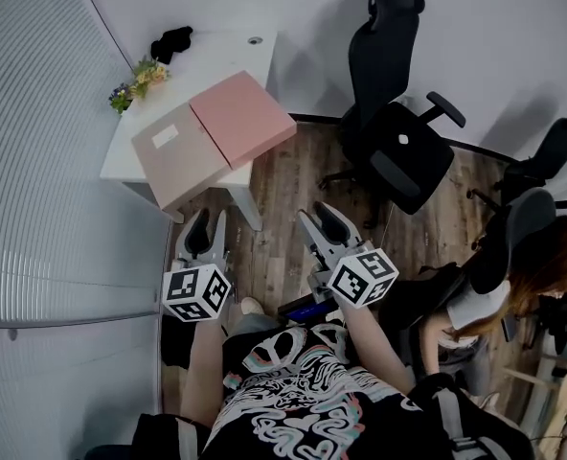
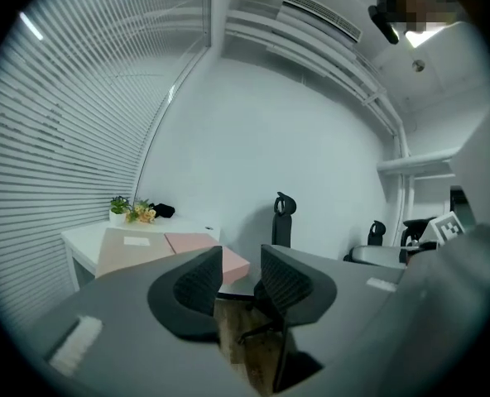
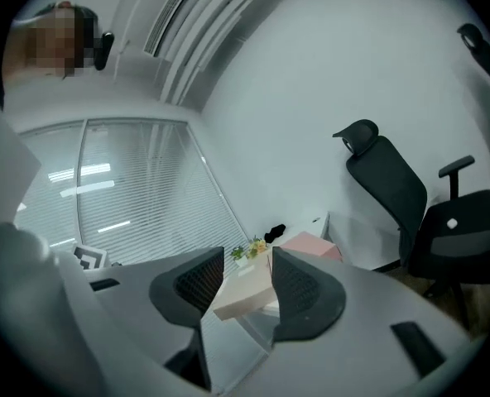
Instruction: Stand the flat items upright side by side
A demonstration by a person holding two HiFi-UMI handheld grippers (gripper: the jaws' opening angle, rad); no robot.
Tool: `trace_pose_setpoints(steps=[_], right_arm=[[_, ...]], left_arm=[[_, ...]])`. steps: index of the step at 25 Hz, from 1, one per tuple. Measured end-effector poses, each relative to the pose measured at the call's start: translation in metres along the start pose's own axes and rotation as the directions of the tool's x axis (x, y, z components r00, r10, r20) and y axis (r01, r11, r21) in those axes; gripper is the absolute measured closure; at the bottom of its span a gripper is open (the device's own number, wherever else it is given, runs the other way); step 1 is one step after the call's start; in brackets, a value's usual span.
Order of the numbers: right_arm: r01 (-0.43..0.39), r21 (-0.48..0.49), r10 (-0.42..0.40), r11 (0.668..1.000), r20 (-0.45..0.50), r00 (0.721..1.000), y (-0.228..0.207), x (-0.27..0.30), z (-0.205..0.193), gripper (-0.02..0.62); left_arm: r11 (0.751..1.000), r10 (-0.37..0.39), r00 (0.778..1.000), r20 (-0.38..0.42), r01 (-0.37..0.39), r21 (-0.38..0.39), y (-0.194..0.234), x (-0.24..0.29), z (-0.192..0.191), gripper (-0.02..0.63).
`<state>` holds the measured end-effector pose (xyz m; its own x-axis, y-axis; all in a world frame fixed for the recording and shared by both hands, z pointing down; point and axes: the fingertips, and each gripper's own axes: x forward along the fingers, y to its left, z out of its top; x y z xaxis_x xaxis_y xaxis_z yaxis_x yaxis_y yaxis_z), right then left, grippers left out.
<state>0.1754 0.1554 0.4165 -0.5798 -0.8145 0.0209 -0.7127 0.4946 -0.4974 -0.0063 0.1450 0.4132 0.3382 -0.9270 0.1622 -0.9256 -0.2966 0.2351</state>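
Note:
Two flat boxes lie side by side on a small white table (image 1: 228,57): a beige box (image 1: 178,153) with a white label and a pink box (image 1: 242,117), both overhanging the table's near edge. My left gripper (image 1: 205,226) and right gripper (image 1: 316,220) hover over the wooden floor, short of the table, jaws apart with nothing between them. The left gripper view shows the beige box (image 2: 133,246) and pink box (image 2: 197,243) beyond the left gripper (image 2: 238,278). In the right gripper view the beige box (image 3: 243,292) shows between the jaws of the right gripper (image 3: 247,281), far off, with the pink box (image 3: 309,244) behind.
A small flower pot (image 1: 138,81) and a black object (image 1: 171,41) sit at the table's far side. Black office chairs (image 1: 395,132) stand to the right on the wood floor. A seated person (image 1: 513,281) is at the right edge. Window blinds (image 1: 34,161) run along the left.

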Motion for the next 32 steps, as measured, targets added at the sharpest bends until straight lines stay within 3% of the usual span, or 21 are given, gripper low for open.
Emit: trace_pose_setpoints(steps=[8,18,26,32], right_arm=[[-0.015,0.123,0.01,0.992,0.037,0.999,-0.019,-0.01,0.001,0.397],[0.052,0.164,-0.052,0.985,-0.005,0.999,-0.062,0.033,-0.001,0.376],[0.122,0.188,-0.117,0.975,-0.035,0.992,-0.108,0.106,-0.001,0.376],[0.189,0.218,-0.176,0.957,-0.076,0.981,-0.138,0.143,-0.008,0.37]], left_arm=[[0.998,-0.05,0.996,-0.074,0.052,0.023,-0.015,0.015,-0.016,0.436],[0.988,-0.126,0.975,-0.181,0.14,0.067,-0.006,0.084,-0.034,0.414],[0.962,-0.159,0.934,-0.32,0.219,0.161,0.031,0.163,-0.053,0.403],[0.923,-0.191,0.887,-0.42,0.308,0.23,0.049,0.208,-0.066,0.387]])
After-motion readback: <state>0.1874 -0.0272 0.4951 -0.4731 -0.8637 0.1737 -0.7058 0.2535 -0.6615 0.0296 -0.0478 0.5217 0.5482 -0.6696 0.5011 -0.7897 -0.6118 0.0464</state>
